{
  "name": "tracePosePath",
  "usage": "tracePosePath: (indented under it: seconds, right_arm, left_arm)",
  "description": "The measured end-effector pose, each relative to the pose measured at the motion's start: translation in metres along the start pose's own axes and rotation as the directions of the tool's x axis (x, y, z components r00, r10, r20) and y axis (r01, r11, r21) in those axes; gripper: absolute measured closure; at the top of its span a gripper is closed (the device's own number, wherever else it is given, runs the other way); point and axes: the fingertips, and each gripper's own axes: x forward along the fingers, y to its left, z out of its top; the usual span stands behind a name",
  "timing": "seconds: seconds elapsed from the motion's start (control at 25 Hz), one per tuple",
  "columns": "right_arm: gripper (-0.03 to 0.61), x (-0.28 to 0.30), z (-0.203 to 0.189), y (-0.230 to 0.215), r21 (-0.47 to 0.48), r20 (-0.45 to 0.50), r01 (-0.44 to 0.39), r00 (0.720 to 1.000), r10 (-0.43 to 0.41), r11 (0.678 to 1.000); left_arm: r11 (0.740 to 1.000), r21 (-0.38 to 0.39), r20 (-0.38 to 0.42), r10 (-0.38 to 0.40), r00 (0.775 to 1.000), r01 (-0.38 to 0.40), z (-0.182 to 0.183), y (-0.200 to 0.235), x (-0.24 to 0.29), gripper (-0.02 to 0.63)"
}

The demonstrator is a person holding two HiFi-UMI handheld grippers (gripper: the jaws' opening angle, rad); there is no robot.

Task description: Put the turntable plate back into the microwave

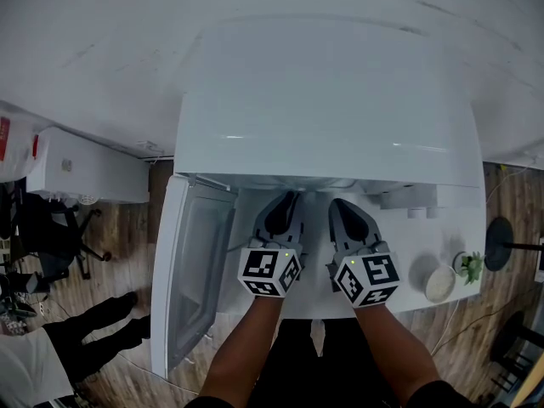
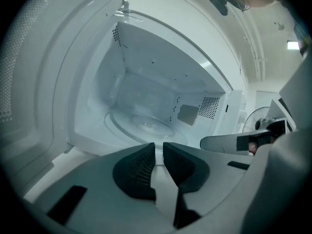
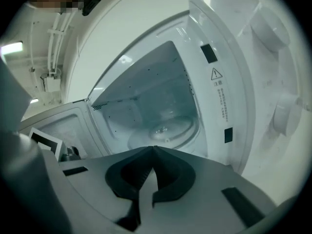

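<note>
The white microwave (image 1: 323,100) stands with its door (image 1: 191,279) swung open to the left. The clear glass turntable plate (image 2: 141,123) lies flat on the cavity floor, and the right gripper view shows this plate (image 3: 165,130) too. Both grippers hover side by side just outside the cavity mouth, apart from the plate. My left gripper (image 2: 158,144) (image 1: 285,201) has a narrow gap between its pads with nothing in it. My right gripper (image 3: 154,147) (image 1: 340,204) has its tips touching and holds nothing.
The microwave's control panel with two knobs (image 3: 287,113) is right of the cavity. A small white cup (image 1: 439,283) and a little plant (image 1: 470,266) sit on the counter at right. A white cabinet (image 1: 85,172) and a person's legs (image 1: 93,330) are at left.
</note>
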Motion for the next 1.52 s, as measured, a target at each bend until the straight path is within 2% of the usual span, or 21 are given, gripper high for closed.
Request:
tracePosePath:
  seconds: [0.28,0.64,0.96,1.2,1.52]
  right_arm:
    - [0.561,-0.025,0.009,0.017,-0.115,0.033,-0.021,0.999,0.025,0.993]
    - [0.561,-0.078,0.017,0.055,-0.208,0.063,-0.066,0.995,0.081,0.976]
    - [0.561,-0.106,0.037,0.081,-0.251,0.084,-0.105,0.988,0.13,0.962]
    - [0.56,-0.118,0.043,0.079,-0.263,0.094,-0.091,0.988,0.12,0.961]
    - [0.561,-0.121,0.058,0.079,-0.299,0.13,-0.058,0.986,0.101,0.952]
  left_arm:
    - [1.0,0.011,0.017,0.014,1.0,-0.015,0.008,-0.011,-0.03,0.559]
    - [0.987,0.157,-0.006,0.017,1.0,-0.016,0.017,-0.047,-0.092,0.573]
    - [0.988,0.149,-0.013,0.045,0.999,-0.042,0.033,-0.065,-0.124,0.572]
    - [0.99,0.136,-0.051,0.035,0.998,-0.028,0.03,-0.076,-0.137,0.574]
    - [0.982,0.18,-0.006,0.061,0.998,-0.059,0.051,-0.076,-0.138,0.572]
